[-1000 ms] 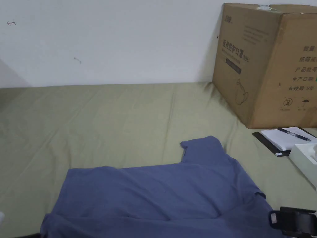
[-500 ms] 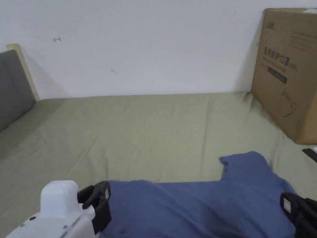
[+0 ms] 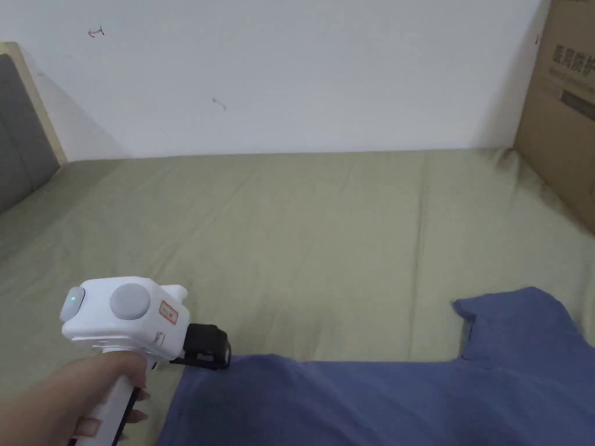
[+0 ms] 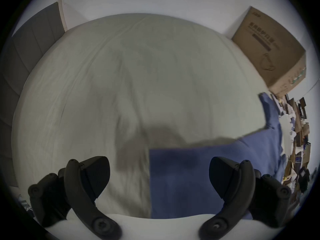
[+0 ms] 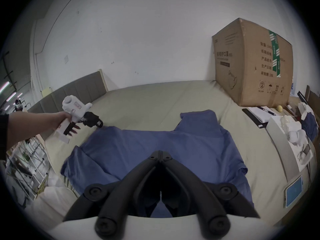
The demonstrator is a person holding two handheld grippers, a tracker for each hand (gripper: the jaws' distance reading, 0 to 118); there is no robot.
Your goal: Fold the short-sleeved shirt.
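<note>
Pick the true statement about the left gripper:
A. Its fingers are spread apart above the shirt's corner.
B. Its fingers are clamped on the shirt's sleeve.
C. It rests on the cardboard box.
A: in the left gripper view the left gripper has its fingers wide apart, with the shirt corner lying between them, ungripped.

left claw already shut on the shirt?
No: in the left gripper view the left claw is wide open, the blue shirt's corner lying between its jaws.
</note>
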